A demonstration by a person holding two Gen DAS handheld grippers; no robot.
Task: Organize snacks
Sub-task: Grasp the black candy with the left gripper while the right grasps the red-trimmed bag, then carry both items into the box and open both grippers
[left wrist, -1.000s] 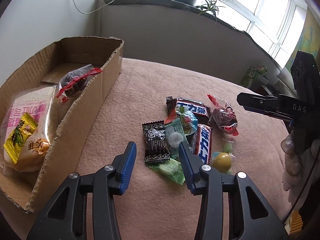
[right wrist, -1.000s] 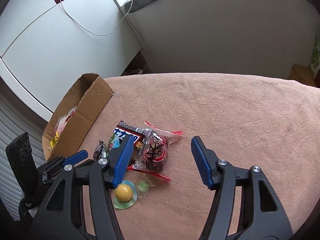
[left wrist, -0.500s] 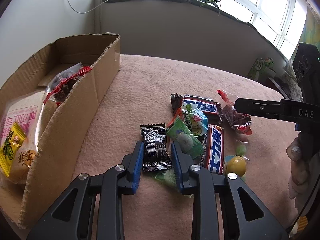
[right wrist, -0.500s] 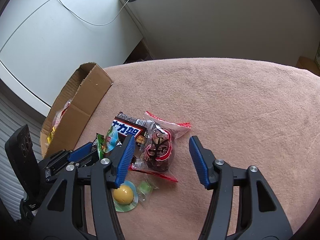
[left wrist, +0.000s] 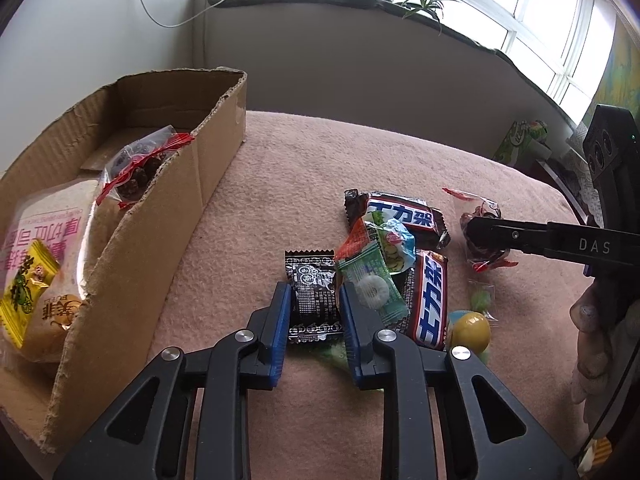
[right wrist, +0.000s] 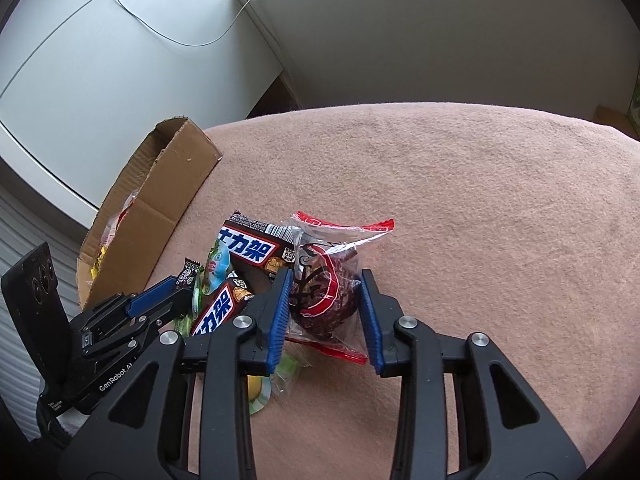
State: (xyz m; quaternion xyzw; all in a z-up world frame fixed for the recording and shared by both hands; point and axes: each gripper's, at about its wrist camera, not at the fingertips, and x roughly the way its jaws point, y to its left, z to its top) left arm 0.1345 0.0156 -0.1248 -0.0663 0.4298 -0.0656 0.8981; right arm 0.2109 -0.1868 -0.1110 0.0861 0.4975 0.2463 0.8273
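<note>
Nearest in the left wrist view, the left gripper [left wrist: 314, 312] has just been closing and now stands narrow, its blue pads pressed against both sides of a small black packet [left wrist: 311, 294] lying flat on the pink blanket [left wrist: 280, 184]. Just beside it lie a green sweet wrapper [left wrist: 374, 292], two chocolate bars [left wrist: 430, 300] and a yellow ball-shaped sweet [left wrist: 472, 328], some overlapping.

In the right wrist view, the right gripper [right wrist: 325, 312] has likewise been closing; its pads squeeze a clear bag of dark dried fruit [right wrist: 324, 296] with red trim, at the right end of the heap.

Farther off, along the blanket's left edge, stands the cardboard box [left wrist: 192, 184], already holding a bread bag, a yellow packet and another dried-fruit bag.

The risks, as I judge them: the black packet is thin and slippery, so it may slide out on the lift, and the right pad could drag the green wrapper along. The fruit bag's loose film may crumple and slip, dropping short of the box.
</note>
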